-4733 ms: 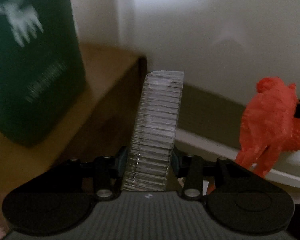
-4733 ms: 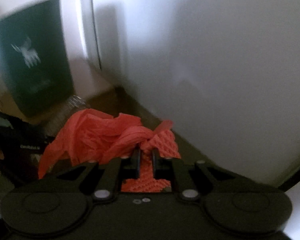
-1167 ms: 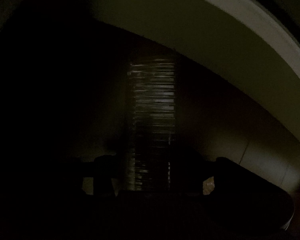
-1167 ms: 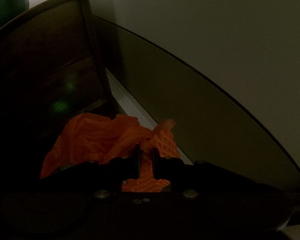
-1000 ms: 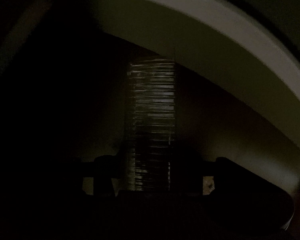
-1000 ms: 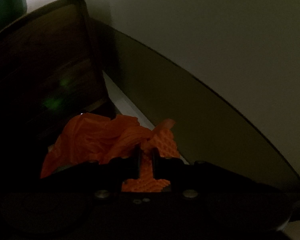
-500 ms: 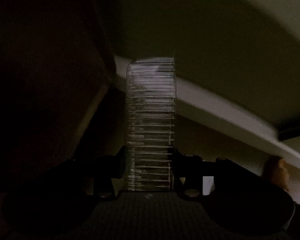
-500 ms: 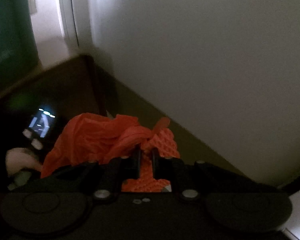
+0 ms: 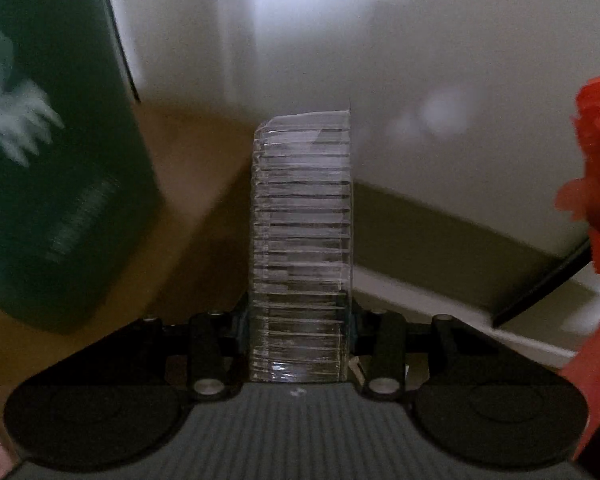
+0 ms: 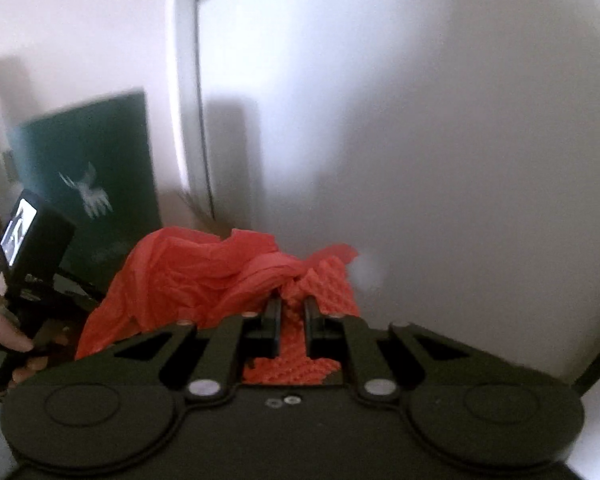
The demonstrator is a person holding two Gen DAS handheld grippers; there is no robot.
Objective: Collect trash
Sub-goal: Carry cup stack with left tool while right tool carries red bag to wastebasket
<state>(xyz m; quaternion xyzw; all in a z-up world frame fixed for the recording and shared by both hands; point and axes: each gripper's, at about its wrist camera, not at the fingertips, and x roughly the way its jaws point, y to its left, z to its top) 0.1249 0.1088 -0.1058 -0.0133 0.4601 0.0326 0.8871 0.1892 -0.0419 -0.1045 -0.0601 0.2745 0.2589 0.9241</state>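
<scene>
My left gripper (image 9: 300,320) is shut on a clear ribbed plastic container (image 9: 302,216), which stands up between the jaws and hides the fingertips. My right gripper (image 10: 292,308) is shut on a crumpled orange plastic bag (image 10: 188,276); its textured edge is pinched between the jaws. The orange bag also shows at the right edge of the left wrist view (image 9: 596,184). Both grippers are held up in the air near a white wall.
A dark green paper bag with a white stag logo (image 9: 48,152) stands on a brown wooden surface (image 9: 188,184) at left; it also shows in the right wrist view (image 10: 92,184). A white baseboard (image 9: 440,300) runs below the wall. The left gripper's handle and screen (image 10: 28,240) sit at far left.
Both grippers rose out of a dark low space beside the wooden furniture into brighter light, level with the green bag. Both kept their hold.
</scene>
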